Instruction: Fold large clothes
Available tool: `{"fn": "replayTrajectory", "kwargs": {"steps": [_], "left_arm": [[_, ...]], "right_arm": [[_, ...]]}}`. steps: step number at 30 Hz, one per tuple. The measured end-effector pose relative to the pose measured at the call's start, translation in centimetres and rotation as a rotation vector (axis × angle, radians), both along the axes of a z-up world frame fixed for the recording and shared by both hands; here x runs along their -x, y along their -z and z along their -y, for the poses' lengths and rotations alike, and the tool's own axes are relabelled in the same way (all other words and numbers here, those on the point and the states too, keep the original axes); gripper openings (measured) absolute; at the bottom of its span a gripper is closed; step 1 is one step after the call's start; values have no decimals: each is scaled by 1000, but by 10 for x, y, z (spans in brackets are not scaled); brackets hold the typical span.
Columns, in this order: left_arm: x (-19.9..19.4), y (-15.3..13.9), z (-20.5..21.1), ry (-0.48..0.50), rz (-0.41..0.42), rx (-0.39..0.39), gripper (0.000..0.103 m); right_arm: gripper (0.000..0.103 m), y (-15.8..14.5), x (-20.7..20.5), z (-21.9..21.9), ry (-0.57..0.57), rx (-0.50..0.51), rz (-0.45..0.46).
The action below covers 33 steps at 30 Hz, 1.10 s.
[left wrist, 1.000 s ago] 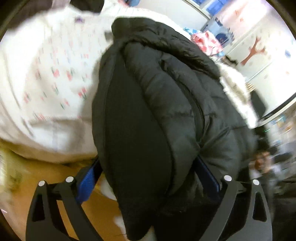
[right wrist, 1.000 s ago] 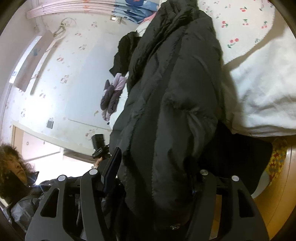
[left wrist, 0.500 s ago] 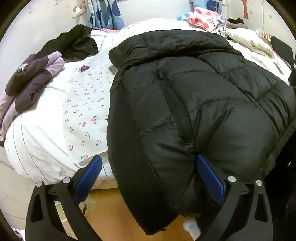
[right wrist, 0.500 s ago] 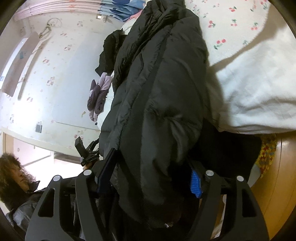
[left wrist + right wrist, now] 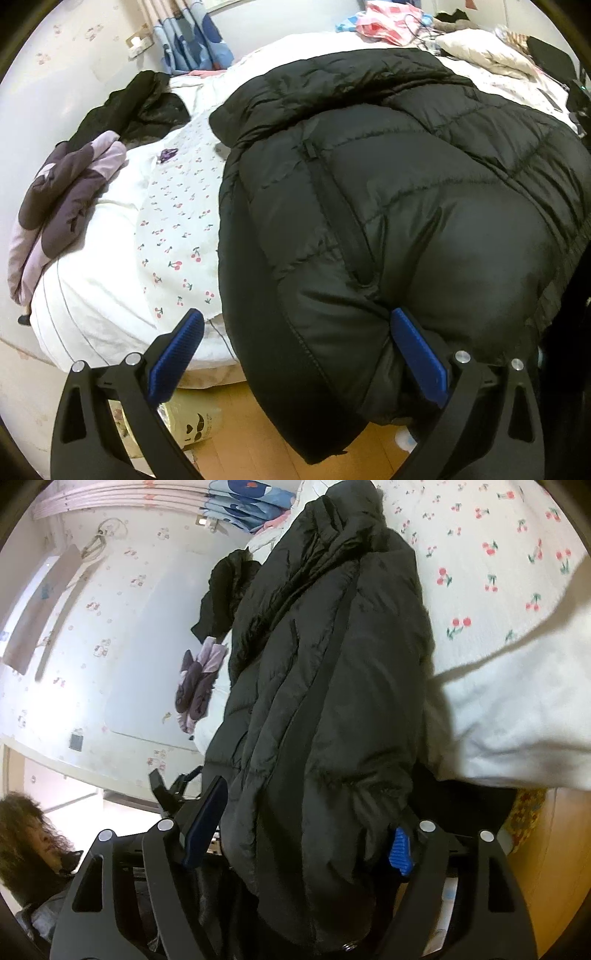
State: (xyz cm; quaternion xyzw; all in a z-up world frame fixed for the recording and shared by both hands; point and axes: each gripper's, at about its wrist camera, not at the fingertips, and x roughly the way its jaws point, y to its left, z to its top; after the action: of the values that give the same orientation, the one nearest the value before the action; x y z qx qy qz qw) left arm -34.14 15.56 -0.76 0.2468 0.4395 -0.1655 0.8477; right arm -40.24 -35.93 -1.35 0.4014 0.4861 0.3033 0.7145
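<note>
Since a second ago the jacket (image 5: 388, 206) has come down from hanging in front of my left camera and now lies spread over the bed (image 5: 92, 295), its lower end hanging past the bed's edge above the wooden floor (image 5: 258, 443). My left claw (image 5: 295, 354) has its fingers wide apart: the right pad presses into the jacket's hem fold, the left pad (image 5: 177, 354) stands free over the bed's edge, so nothing is clamped. My right claw (image 5: 303, 838) also has its fingers spread, with the jacket's (image 5: 325, 701) bunched end filling the gap between them; both pads lie against the fabric, but I cannot tell whether they squeeze it.

A cherry-print sheet (image 5: 177, 229) lies just beside the jacket on the left. Farther left on the bed sit a purple garment (image 5: 62, 199) and a dark garment (image 5: 129, 107). A pale pillow (image 5: 480, 51) and a pink-checked cloth (image 5: 384, 22) lie at the far end.
</note>
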Motion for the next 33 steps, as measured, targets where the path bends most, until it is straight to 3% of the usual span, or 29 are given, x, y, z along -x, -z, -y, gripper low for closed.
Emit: {"fn": "replayTrajectory", "kwargs": {"steps": [2,4,7,9,12,18,22,26,27,28,29,30,33], "left_arm": [[-6,-7,-10,21,-50,62,97],[-14,-21,-29,21,-95,214,97],[-35,-42,-78,-25,-173,532,97],[-52,-49,-103,-107,-158,651,97],[-81,-46,-114,-199,-131,716,97],[-142,-7,-93,-282,-211,842,97],[-180,-15,-84,-309,-183,900,97],[-231,-19,-68,-327,-165,881,97],[-242,-16,-66,-341,-174,880,97],[-252,-12,-63,-357,-184,881,97],[-263,-7,-60,-371,-200,886,97],[-271,-3,-58,-379,-210,888,97],[-289,5,-48,-401,-231,875,97]], "right_arm": [[73,-6,-4,3,23,35,13],[73,-19,-10,7,67,136,45],[74,-43,-22,11,139,293,108],[78,-61,-37,15,193,356,167],[85,-74,-68,18,257,346,218],[85,-59,-157,0,238,358,175],[85,-61,-203,-13,239,394,195],[84,-50,-247,-24,265,472,179],[75,-45,-260,-32,246,487,175],[47,-42,-268,-41,213,511,182],[32,-40,-272,-47,196,543,181],[20,-39,-277,-58,153,575,195],[1,-56,-271,-68,133,581,283]]}}
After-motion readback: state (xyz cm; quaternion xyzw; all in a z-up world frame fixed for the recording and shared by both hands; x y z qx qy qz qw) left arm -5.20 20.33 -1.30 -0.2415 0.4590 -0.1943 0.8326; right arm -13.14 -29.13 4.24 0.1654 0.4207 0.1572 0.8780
